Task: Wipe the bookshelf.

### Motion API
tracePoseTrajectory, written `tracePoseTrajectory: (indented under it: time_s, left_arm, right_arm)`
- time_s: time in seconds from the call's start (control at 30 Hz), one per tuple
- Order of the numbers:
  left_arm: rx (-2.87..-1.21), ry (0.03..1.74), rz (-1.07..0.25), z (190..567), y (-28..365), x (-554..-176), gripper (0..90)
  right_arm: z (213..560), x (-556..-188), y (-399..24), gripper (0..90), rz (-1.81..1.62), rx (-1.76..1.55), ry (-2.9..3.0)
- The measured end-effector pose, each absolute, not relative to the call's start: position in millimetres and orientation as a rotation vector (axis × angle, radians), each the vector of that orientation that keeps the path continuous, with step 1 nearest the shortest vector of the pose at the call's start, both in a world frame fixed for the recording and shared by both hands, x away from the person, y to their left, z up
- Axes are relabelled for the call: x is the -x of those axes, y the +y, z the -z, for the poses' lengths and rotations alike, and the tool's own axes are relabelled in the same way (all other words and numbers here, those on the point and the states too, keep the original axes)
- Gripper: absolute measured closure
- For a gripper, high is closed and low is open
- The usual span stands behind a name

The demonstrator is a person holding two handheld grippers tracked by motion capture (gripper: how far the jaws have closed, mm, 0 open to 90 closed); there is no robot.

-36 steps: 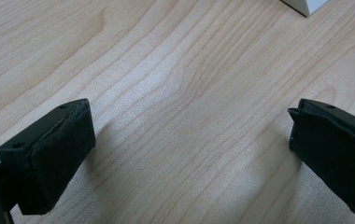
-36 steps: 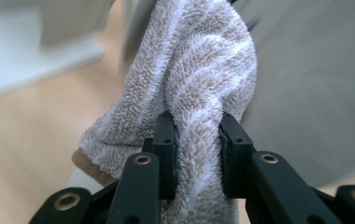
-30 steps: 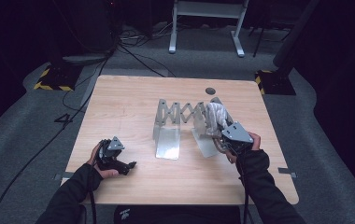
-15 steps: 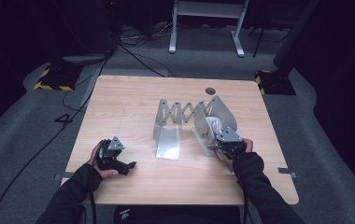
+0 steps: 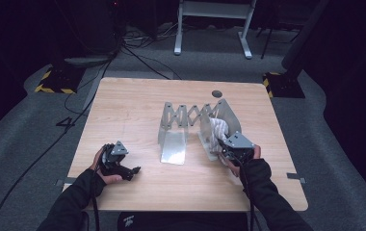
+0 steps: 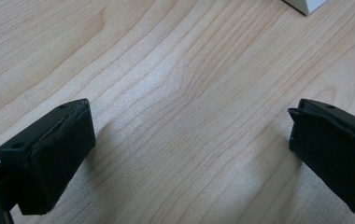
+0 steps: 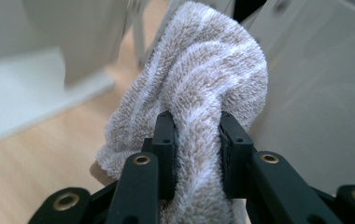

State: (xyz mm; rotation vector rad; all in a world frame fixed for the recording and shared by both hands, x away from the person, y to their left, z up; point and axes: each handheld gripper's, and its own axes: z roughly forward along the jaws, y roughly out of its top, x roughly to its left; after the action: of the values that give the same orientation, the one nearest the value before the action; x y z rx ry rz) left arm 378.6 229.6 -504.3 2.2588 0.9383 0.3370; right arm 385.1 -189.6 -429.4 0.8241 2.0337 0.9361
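A: Nearest to the person, what does the left gripper (image 5: 132,170) do?

B: It lies low on the table (image 5: 137,108), near the front edge, with the jaws wide apart and nothing between them. Only bare wood is under it.

A: And the right gripper (image 7: 196,140)?

B: Its 2 jaws are closed on the towel (image 7: 199,79), which is pinched into a thick fold between the pads. In the high view the towel (image 5: 217,130) is at the right panel of the rack (image 5: 174,139), just behind that gripper (image 5: 224,150).

A: How far is the work?

B: I judge it is in the middle. The towel is gripped and brought to the rack, but I cannot tell if it rests on the panel already. To release it is left.

A: How does the towel look?

B: It is terry cloth, beige with white stripes, bunched and soft. Behind it the 2 rack panels are joined by a zigzag bar.
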Motion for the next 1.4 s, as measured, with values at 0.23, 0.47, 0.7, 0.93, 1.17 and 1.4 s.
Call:
tracePoseTrajectory:
  time_s: [0.23,0.47,0.7,0.93,1.17,1.4]
  left_arm:
    - [-2.259,0.936,-0.334,504.4,229.5,-378.8,0.5]
    - [-2.259,0.937,-0.335,504.4,229.5,-378.7,0.5]
    - [-2.259,0.937,-0.334,504.3,229.5,-378.6,0.5]
    - [-2.260,0.934,-0.332,504.4,229.6,-378.4,0.5]
    - [-2.259,0.936,-0.332,504.4,229.5,-378.2,0.6]
    - [-2.261,0.933,-0.331,504.4,229.6,-378.5,0.5]
  right_arm:
    - [385.2,-388.5,-188.0,72.3,-1.059,-0.808,1.886]
    - [420.7,-400.9,-177.2,72.3,-0.979,-0.837,1.995]
    - [457.3,-406.9,-168.1,72.2,-0.878,-0.827,2.163]
    - [469.0,-402.8,-170.3,72.2,-0.849,-0.836,2.259]
    - [435.1,-396.6,-178.4,72.4,-0.934,-0.840,2.083]
    - [394.2,-396.4,-179.1,72.3,-0.951,-0.762,1.913]
